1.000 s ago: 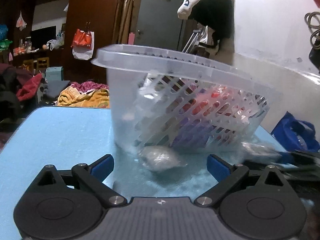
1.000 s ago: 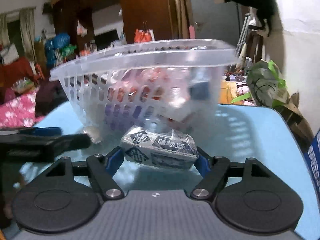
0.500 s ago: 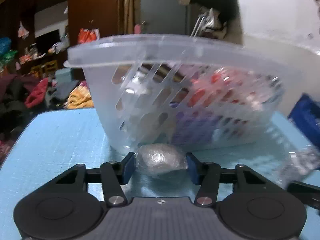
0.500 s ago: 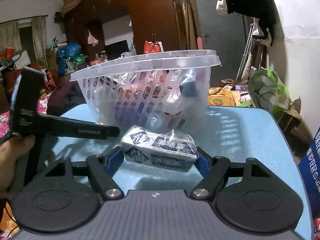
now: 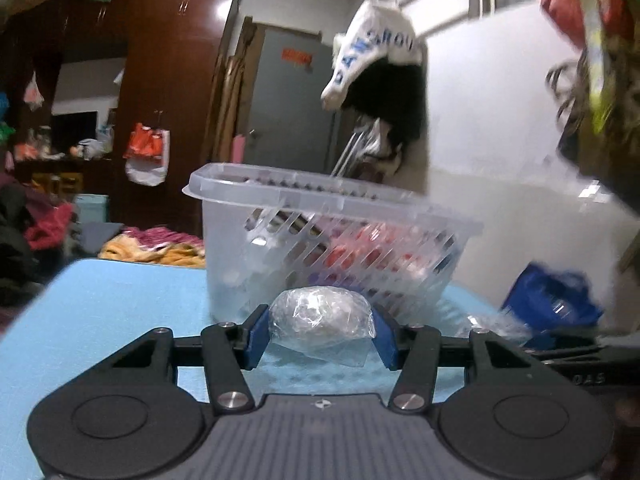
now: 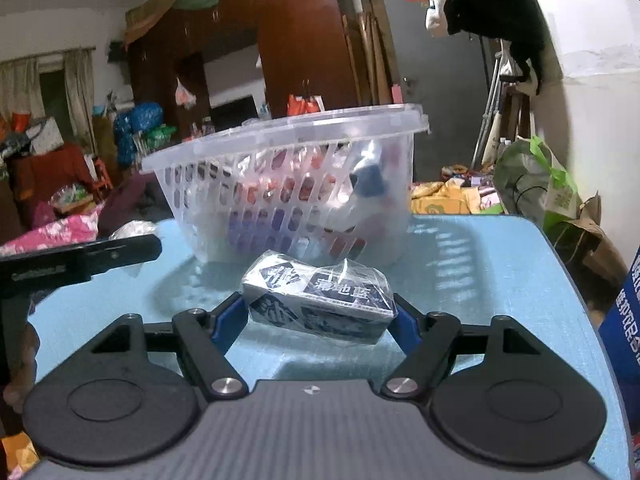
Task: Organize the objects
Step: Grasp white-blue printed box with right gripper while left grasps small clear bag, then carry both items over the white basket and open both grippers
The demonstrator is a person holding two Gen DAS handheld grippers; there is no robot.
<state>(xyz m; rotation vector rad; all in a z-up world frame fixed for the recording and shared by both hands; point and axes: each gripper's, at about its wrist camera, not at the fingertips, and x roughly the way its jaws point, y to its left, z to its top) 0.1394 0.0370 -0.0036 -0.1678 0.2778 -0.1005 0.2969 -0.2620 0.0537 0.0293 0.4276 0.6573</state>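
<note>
Translucent plastic basket [image 5: 320,240] with slotted walls sits on the light blue table [image 5: 100,312], packed with red, purple and white packets seen only through the slats — contents not readable. In the right wrist view the same basket [image 6: 288,184] stands toward the far side of the table [image 6: 500,280], a dark blue-and-white item pressed against its near right wall.

Left gripper [image 5: 320,330] — blue pads pinching a rounded lump wrapped in clear plastic [image 5: 318,318], one pad on each side, loose wrap hanging below. The lump is just in front of the basket's near wall; whether it touches the table cannot be told. Left view is motion-blurred on the right, where a blue bag [image 5: 552,300] and a piece of crinkled clear wrap [image 5: 492,324] show beyond the table edge area.

Right gripper [image 6: 320,312] — pads clamped on the two short ends of a film-wrapped box [image 6: 320,300], dark blue and white with printed characters. Box lies level between the jaws, near the basket's front, apart from it.

Part of the left gripper's black body [image 6: 80,258] enters the right view from the left, with a hand [image 6: 20,360] below it.
</note>
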